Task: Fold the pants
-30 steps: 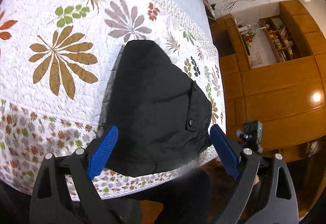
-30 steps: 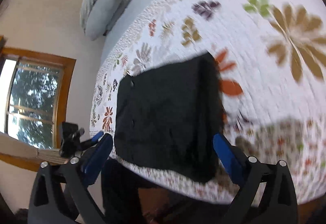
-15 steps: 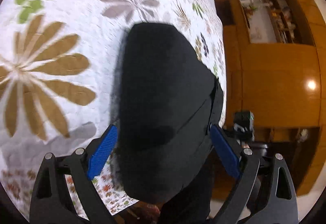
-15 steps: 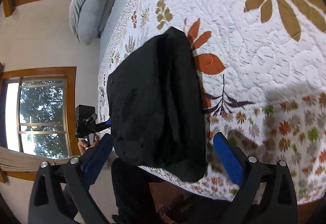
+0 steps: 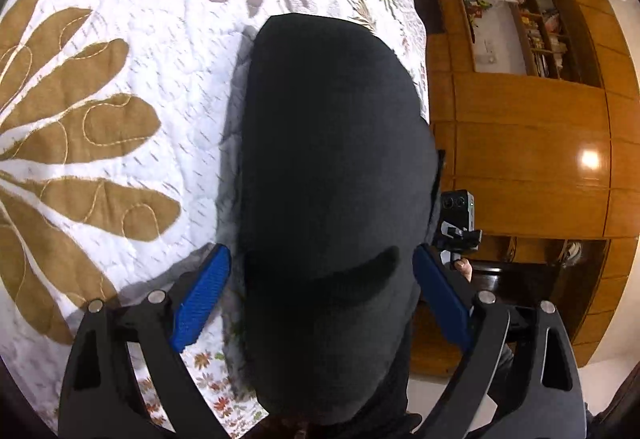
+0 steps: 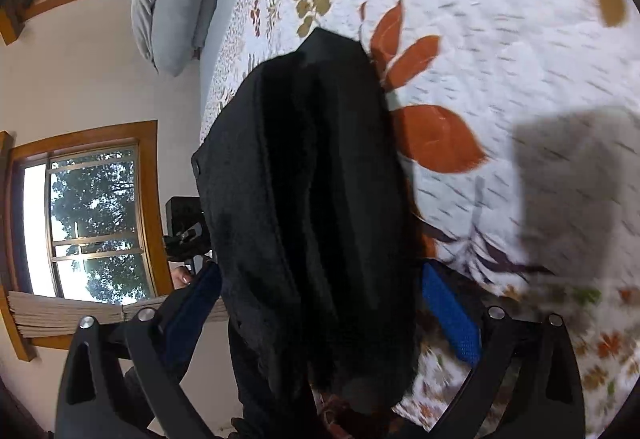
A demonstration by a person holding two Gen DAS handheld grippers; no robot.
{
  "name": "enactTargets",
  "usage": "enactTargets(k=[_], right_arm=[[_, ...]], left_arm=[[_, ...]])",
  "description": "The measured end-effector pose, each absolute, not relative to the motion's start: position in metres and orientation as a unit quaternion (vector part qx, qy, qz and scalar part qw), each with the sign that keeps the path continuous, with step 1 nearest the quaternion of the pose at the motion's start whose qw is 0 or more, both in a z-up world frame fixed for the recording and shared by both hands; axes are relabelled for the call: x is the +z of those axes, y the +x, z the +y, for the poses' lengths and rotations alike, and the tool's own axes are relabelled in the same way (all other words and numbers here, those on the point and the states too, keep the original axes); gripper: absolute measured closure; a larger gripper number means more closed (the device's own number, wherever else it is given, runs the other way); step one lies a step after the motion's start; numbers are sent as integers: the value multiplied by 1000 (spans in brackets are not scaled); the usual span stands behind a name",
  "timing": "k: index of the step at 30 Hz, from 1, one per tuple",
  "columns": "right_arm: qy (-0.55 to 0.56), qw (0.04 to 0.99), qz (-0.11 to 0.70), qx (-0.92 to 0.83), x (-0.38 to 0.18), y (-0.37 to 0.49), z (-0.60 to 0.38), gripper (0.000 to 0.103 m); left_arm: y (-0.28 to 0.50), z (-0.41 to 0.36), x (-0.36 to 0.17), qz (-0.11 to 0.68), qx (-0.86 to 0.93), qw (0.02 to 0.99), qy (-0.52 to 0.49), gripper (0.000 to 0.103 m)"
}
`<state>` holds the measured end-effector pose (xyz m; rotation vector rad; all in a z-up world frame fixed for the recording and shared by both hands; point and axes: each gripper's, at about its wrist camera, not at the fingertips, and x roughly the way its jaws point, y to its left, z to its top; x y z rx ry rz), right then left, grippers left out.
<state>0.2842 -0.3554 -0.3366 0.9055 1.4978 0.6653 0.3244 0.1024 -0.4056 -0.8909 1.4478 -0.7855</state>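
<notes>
Two blue pads are standing wide apart in the left wrist view, with the left gripper (image 5: 322, 299) spread open and clasping nothing. Black pants (image 5: 328, 175), folded into a compact bundle, are lying between those pads on the leaf-patterned quilt (image 5: 120, 79) near the bed's edge. Wooden cabinets (image 5: 528, 159) are filling the side beyond the bed, and the other gripper's camera is showing just past the bundle.

Looking from the right wrist, the right gripper (image 6: 320, 315) is likewise gaping open, its fingers straddling the pants (image 6: 312, 199) without pinching them. The quilt (image 6: 500, 59) is stretching away behind, a grey pillow (image 6: 172, 7) is sitting at its far end, and a wood-framed window (image 6: 92, 219) is glowing beside the bed.
</notes>
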Motion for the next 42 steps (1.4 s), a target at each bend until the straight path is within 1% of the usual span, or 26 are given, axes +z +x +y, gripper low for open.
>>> enactTargets(k=[5,9,14,21,22,24,25,26,27,28,29,30,31,32,33,35,37,42], right_arm=[[382,586,650,297,-338,285,-337,3],[387,579,651,301,-341,284,-338,4],[374,571,663,308,-344,289,-324,3],[359,568,671,314,-348,305,-297,3],[356,569,672,313,-347,305,-295,3],[347,577,670,313,-344,304,-291,3],[340,583,668,313,-343,303,-289,5],[329,592,666,314,-340,302,-284,17],[324,594,667,312,-340,301,-282,30],[329,591,667,310,-341,301,-281,35],[337,589,665,311,-341,301,-281,44],[338,591,663,312,-340,301,-281,49],[338,593,661,312,-338,301,-279,52],[337,595,660,312,-335,299,-276,56],[337,596,658,313,-333,299,-278,60],[332,602,656,312,-325,298,-275,63],[329,608,652,312,-315,299,-271,66],[323,620,641,317,-291,300,-260,68]], left_arm=[[320,85,-405,632,-369,578,-362,11],[324,79,-413,644,-359,577,-350,11],[328,72,-411,644,-360,580,-346,7],[328,63,-411,645,-352,593,-329,7],[328,62,-411,648,-346,597,-324,9],[329,60,-409,650,-339,599,-322,25],[328,61,-407,650,-336,601,-322,31],[328,62,-405,649,-335,604,-320,39],[327,63,-404,648,-333,606,-320,42],[327,63,-403,646,-330,608,-322,48],[326,65,-402,644,-326,610,-326,53],[325,65,-400,642,-324,613,-328,56],[325,65,-398,639,-322,616,-329,60],[324,65,-394,636,-320,621,-329,64],[322,67,-393,634,-318,622,-330,65],[322,67,-389,632,-315,626,-331,68],[322,68,-384,631,-312,628,-334,72],[314,73,-372,623,-310,633,-338,76]])
